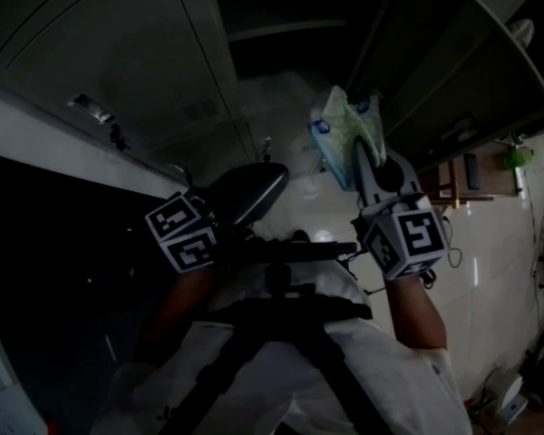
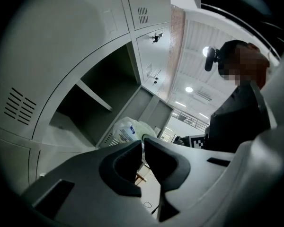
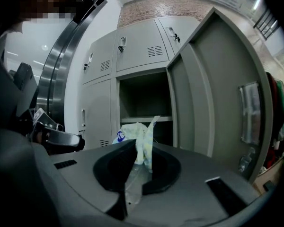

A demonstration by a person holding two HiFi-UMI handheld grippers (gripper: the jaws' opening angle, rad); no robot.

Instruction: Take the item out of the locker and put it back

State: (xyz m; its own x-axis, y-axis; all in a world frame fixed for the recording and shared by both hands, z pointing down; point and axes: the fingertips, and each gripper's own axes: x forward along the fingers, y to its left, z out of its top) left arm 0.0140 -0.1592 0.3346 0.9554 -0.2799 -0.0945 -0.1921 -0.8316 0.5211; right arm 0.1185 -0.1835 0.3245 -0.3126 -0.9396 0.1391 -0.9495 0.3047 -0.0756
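The item is a crumpled white and pale green plastic bag with a blue label (image 1: pixel 343 132). My right gripper (image 1: pixel 367 159) is shut on its twisted end, and the bag (image 3: pixel 134 133) hangs just past the jaws (image 3: pixel 137 151), in front of the open locker compartment (image 3: pixel 144 96). My left gripper (image 1: pixel 267 181) sits lower left of the bag, apart from it. In the left gripper view its jaws (image 2: pixel 143 144) stand together with nothing between them. The bag (image 2: pixel 128 128) shows beyond them, with the open locker (image 2: pixel 99 98) behind.
The locker door (image 3: pixel 217 89) stands swung open at the right, with a shelf (image 3: pixel 146 119) inside the compartment. Shut locker doors (image 3: pixel 102 65) fill the bank to the left and above. The person's torso and harness (image 1: pixel 281 333) fill the lower head view.
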